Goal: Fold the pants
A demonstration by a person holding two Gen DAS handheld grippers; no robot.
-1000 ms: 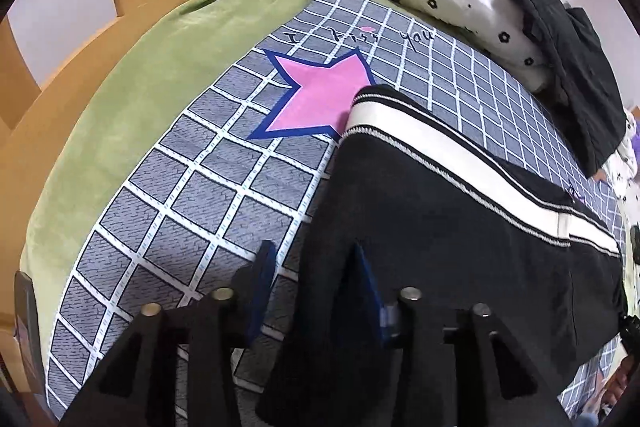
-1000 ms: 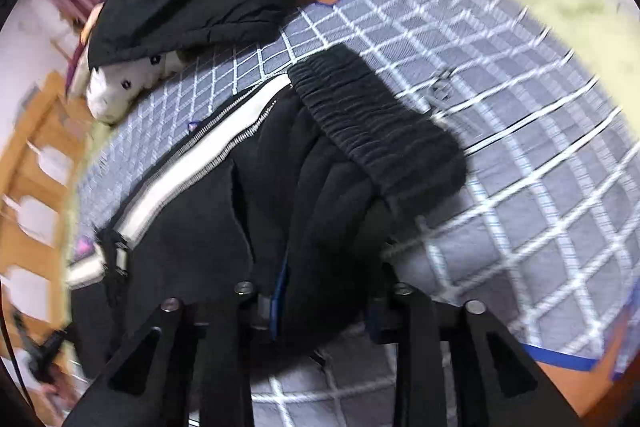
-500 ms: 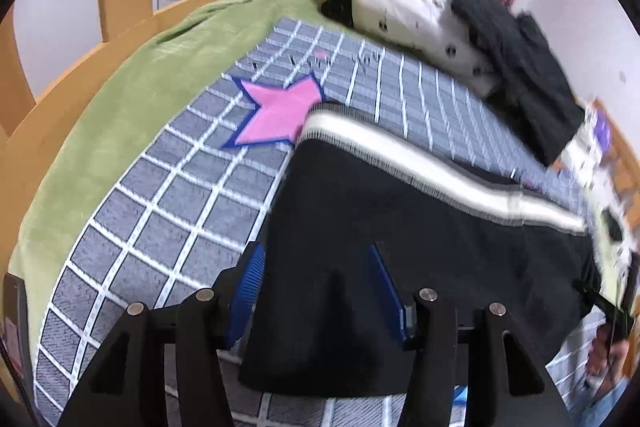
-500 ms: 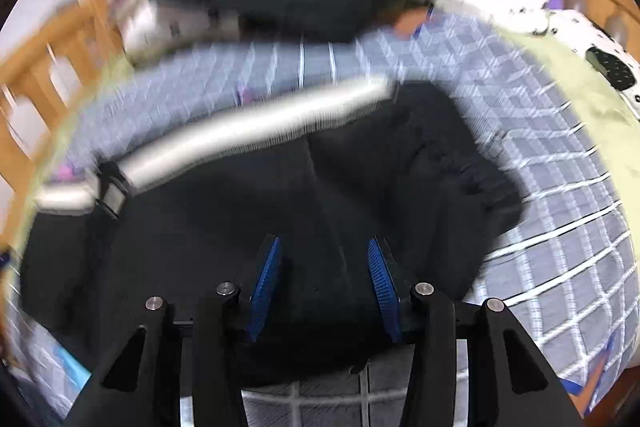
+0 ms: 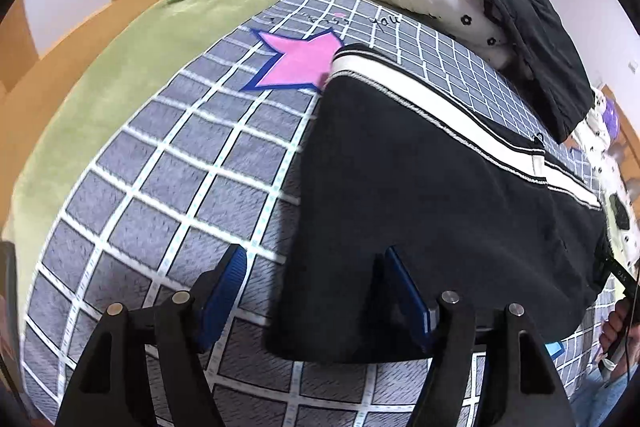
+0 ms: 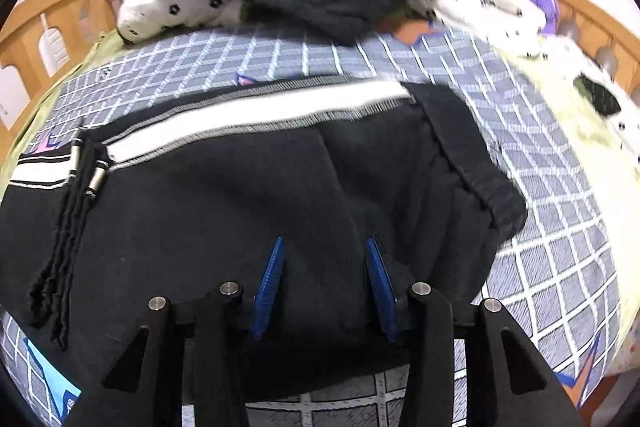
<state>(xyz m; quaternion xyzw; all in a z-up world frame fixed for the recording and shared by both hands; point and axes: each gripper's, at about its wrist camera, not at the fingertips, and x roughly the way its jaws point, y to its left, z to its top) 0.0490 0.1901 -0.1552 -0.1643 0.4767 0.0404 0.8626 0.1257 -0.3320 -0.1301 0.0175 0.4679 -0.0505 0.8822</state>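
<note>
Bed blanket point(image 5: 168, 187) partly hidden by pants point(image 5: 420, 207); left gripper point(image 5: 312, 291) and right gripper point(image 6: 325, 283) agape, opening.

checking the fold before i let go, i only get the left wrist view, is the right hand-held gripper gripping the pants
observer: no. The right hand-held gripper has just been opening; its pads stand apart, with the black pants between them, not pinched.
operator: where's the drawstring
observer: The drawstring lies on top of the pants at the left of the right wrist view, its metal tips beside the white stripe.
operator: what's at the other edge
observer: A gathered elastic band runs along the pants' right edge, next to the checked blanket.
</note>
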